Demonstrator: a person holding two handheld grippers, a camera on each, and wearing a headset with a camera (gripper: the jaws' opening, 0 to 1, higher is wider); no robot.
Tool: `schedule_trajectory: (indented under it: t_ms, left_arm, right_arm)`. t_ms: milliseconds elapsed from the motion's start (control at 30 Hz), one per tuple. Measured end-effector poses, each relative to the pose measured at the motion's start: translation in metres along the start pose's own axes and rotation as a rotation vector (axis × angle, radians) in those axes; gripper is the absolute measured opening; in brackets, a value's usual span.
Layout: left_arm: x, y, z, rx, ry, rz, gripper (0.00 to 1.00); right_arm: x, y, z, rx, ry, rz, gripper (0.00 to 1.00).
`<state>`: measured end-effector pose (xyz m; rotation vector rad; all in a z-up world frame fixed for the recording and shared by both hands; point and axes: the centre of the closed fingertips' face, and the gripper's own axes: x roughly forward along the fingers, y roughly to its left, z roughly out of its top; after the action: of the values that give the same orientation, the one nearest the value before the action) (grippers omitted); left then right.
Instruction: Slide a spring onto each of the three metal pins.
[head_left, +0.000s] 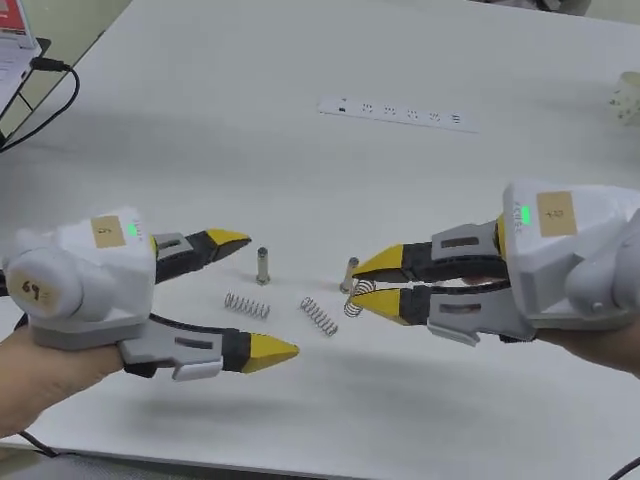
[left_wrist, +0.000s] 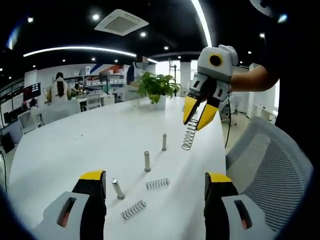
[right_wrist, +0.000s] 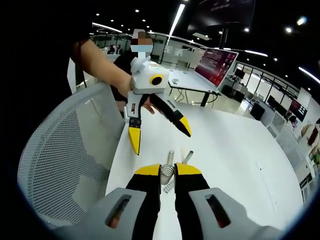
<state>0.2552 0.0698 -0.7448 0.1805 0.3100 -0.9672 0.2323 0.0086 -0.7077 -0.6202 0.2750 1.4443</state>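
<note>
My right gripper is shut on one end of a small coil spring, which hangs just above the white table beside an upright metal pin. The same spring sits between the yellow tips of the right gripper, with a pin just beyond. A second pin stands to the left. A third pin lies tilted near my left gripper. The left gripper is open and holds nothing. Two loose springs lie between the grippers.
A white power strip lies at the far middle of the table. A black cable runs along the left edge. A grey mesh chair stands at the table's near side. A potted plant is at the far end.
</note>
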Motion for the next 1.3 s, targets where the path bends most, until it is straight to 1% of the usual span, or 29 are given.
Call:
schedule_trajectory:
  t_ms: [67, 200, 300, 400, 500, 633, 700, 767, 900, 967, 1133, 1300]
  left_arm:
    - [-0.004, 0.007, 0.0, -0.011, 0.0, 0.017, 0.82]
    - [-0.011, 0.014, 0.0, -0.017, 0.002, 0.03, 0.86]
    - [-0.015, 0.015, -0.003, -0.027, 0.015, 0.024, 0.92]
    - [-0.017, 0.016, -0.007, -0.007, 0.036, 0.024, 0.94]
    - [-0.019, 0.016, -0.009, -0.011, 0.046, 0.017, 0.98]
    - [-0.022, 0.018, -0.012, -0.025, 0.053, 0.019, 0.98]
    - [-0.024, 0.021, -0.013, -0.022, 0.061, 0.026, 0.98]
    - [-0.025, 0.022, -0.013, -0.024, 0.061, 0.027, 0.98]
    - [-0.029, 0.027, -0.01, -0.032, 0.047, 0.043, 0.98]
    - [-0.029, 0.028, -0.011, -0.044, 0.047, 0.047, 0.98]
    - [-0.031, 0.029, -0.014, -0.044, 0.058, 0.051, 0.98]
    - [-0.034, 0.031, -0.017, -0.052, 0.064, 0.057, 0.98]
  right_arm:
    - [-0.001, -0.001, -0.001, 0.001, 0.001, -0.003, 0.07]
    - [-0.003, -0.002, -0.002, 0.006, 0.004, -0.012, 0.07]
    - [-0.005, -0.003, -0.004, 0.012, 0.005, -0.02, 0.07]
    - [-0.007, -0.004, -0.005, 0.014, 0.009, -0.027, 0.07]
    - [-0.009, -0.006, -0.008, 0.022, 0.014, -0.037, 0.07]
    - [-0.013, -0.007, -0.012, 0.031, 0.018, -0.049, 0.07]
    - [-0.014, -0.007, -0.014, 0.034, 0.021, -0.056, 0.07]
    - [-0.017, -0.008, -0.016, 0.042, 0.023, -0.064, 0.07]
    - [-0.023, -0.012, -0.022, 0.059, 0.034, -0.082, 0.07]
    - [-0.026, -0.014, -0.026, 0.062, 0.047, -0.087, 0.07]
    - [-0.031, -0.021, -0.038, 0.072, 0.091, -0.101, 0.07]
    - [-0.037, -0.025, -0.043, 0.074, 0.109, -0.111, 0.07]
